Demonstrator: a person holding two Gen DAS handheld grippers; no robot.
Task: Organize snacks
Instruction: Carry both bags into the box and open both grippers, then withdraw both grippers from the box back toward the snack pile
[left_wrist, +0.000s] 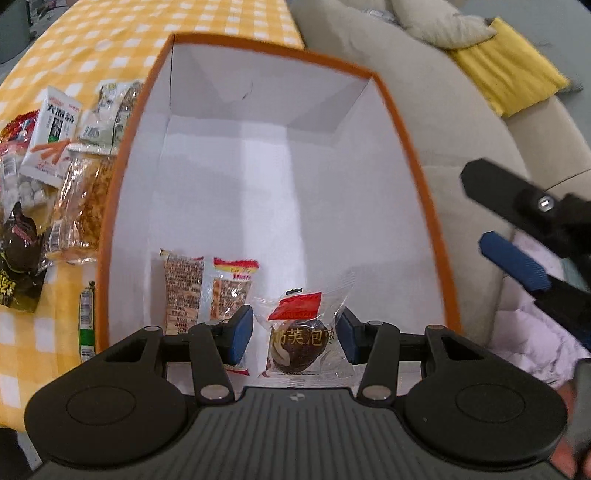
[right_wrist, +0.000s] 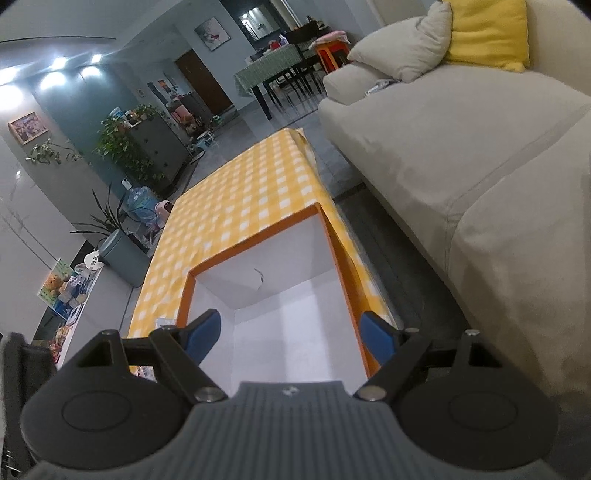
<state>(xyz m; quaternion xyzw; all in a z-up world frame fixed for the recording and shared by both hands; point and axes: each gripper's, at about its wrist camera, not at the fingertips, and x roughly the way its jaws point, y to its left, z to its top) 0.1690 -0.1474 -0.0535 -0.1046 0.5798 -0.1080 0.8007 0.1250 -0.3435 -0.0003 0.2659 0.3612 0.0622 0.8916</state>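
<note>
Snacks: two packets (left_wrist: 207, 291) in orange box (left_wrist: 413, 155); several left on counter (left_wrist: 22, 317). Left hand-held gripper (left_wrist: 295, 334) grips puff packet (left_wrist: 301, 332) over box; right hand-held gripper (right_wrist: 290, 338) wide, empty.

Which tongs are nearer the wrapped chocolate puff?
Left. The left tongs grip the wrapped chocolate puff over the box; the right tongs hang open, beyond the box's right side.
</note>
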